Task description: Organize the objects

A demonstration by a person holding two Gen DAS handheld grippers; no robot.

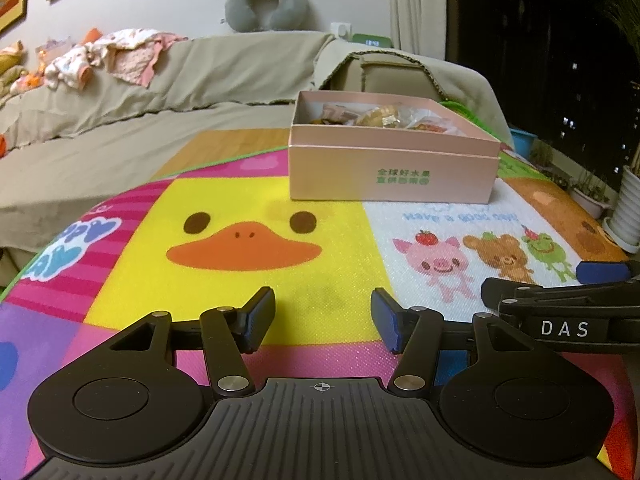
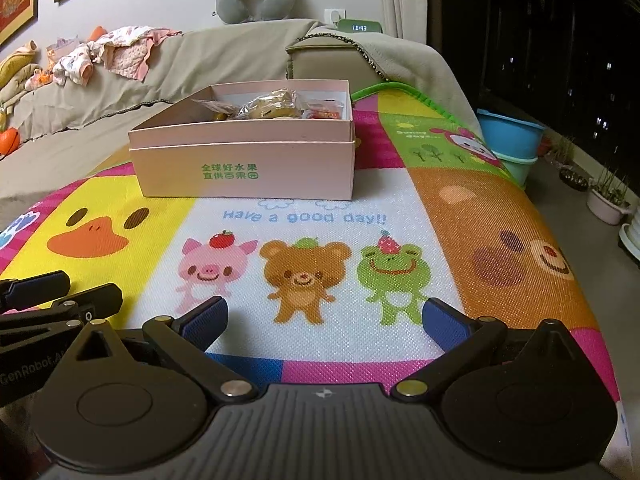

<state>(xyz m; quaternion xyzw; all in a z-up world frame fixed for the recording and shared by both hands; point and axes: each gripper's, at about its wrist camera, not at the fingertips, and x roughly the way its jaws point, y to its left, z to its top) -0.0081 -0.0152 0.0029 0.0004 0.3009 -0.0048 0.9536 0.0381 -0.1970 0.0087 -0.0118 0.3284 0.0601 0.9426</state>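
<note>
An open pink cardboard box (image 1: 394,168) with green printed characters on its front wall stood on the colourful cartoon-printed play mat (image 1: 256,208), and everything else sat relative to it. Inside the box lay several clear-wrapped snacks (image 2: 264,110), heaped toward its far side. The left gripper (image 1: 323,320) hovered well short of the box's front wall, over the yellow duck panel, its blue-padded jaws spread apart with nothing between them. The right gripper (image 2: 324,326) hung nearer than the box too, over the pig, bear and frog panel, jaws wide and empty. Behind the box ran a beige cloth-covered sofa (image 1: 208,76), with a grey neck pillow (image 1: 266,6) on its backrest
</note>
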